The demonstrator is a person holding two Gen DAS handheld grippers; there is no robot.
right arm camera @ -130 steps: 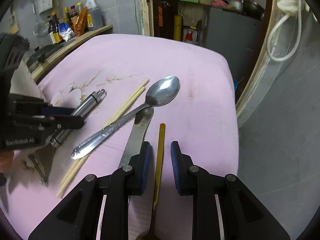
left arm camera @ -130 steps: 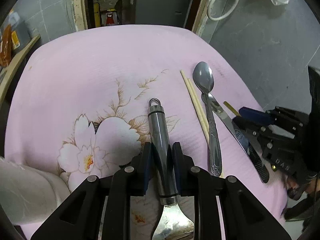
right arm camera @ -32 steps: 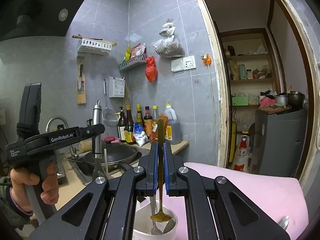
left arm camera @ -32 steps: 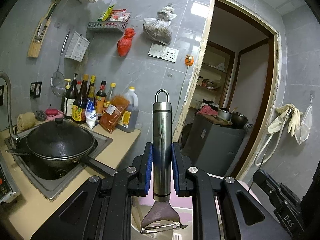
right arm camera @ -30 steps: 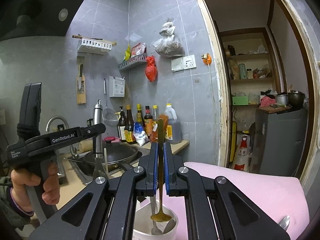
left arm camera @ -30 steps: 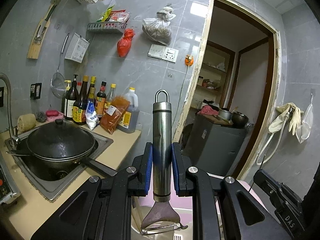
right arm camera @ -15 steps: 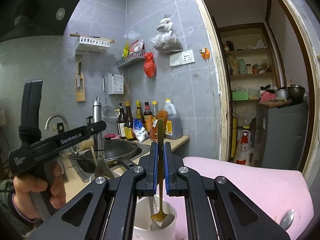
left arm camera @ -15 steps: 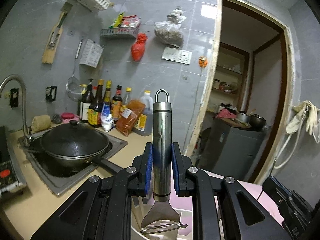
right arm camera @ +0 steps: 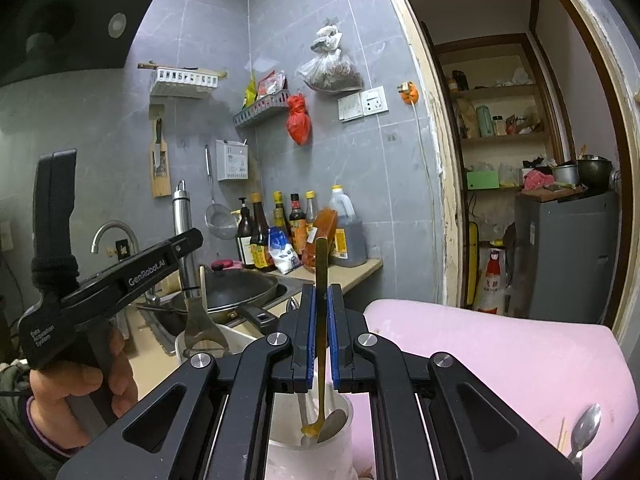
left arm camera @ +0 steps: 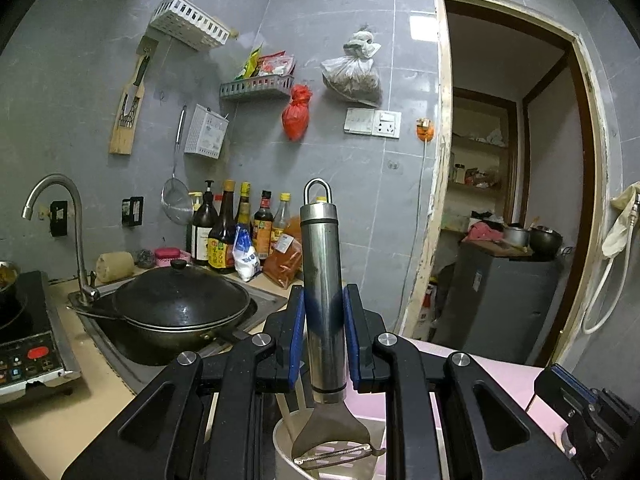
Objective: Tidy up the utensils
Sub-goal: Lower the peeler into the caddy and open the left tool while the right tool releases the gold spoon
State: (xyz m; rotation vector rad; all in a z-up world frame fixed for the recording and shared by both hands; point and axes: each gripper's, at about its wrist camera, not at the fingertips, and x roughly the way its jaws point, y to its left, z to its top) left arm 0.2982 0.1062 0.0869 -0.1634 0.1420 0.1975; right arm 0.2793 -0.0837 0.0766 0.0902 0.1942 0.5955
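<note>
Both tools are up over their holders now: the left gripper (left arm camera: 325, 320) is clamped on the brushed-steel cylinder handle of a Y-shaped peeler (left arm camera: 323, 288), held upright with its blade end dipping at the mouth of a white round cup (left arm camera: 280, 440), while the right gripper (right arm camera: 320, 344) is pinched tight on a slim gold-coloured spoon (right arm camera: 320, 320) whose bowl hangs inside a white cup (right arm camera: 276, 450) that already holds a steel spoon. Neither is let go yet. By my reading the job is partway, with a silver spoon (right arm camera: 585, 432) and pale chopsticks (right arm camera: 562, 436) waiting on the pink cloth (right arm camera: 500, 360).
</note>
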